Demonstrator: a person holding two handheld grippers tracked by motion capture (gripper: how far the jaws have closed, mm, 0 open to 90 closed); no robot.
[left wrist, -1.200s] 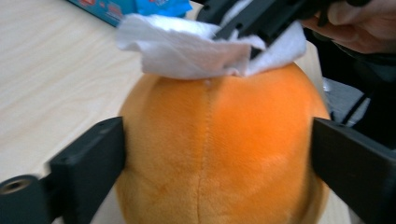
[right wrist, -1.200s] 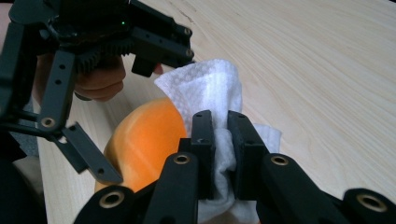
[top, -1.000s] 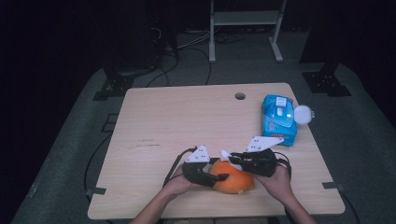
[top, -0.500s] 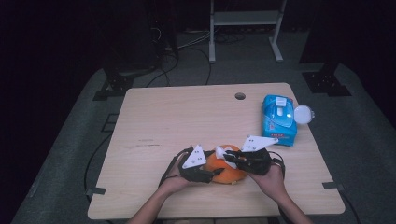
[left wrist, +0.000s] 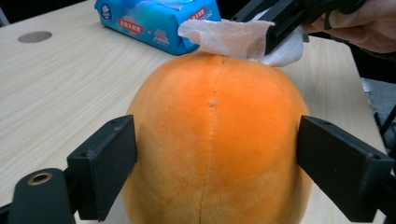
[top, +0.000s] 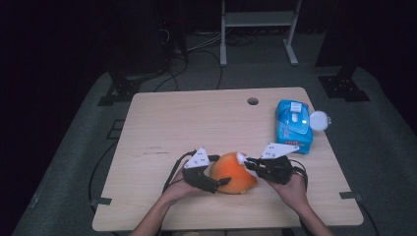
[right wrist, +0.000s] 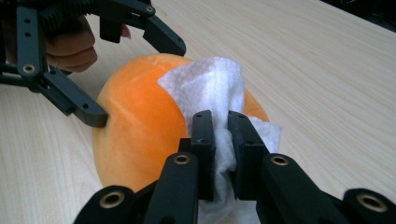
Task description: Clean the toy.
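Item: orange plush ball (top: 233,172), near table edge, wiping under way.
Left gripper (left wrist: 215,163) clamps the ball at both flanks, jaws spread wide around it. Right gripper (right wrist: 220,140) pinches a white wipe (right wrist: 212,91). Since a second ago the wipe has climbed onto the ball's top (blue wipe pack (top: 293,125) stands well apart); cleaning looks begun, not finished.
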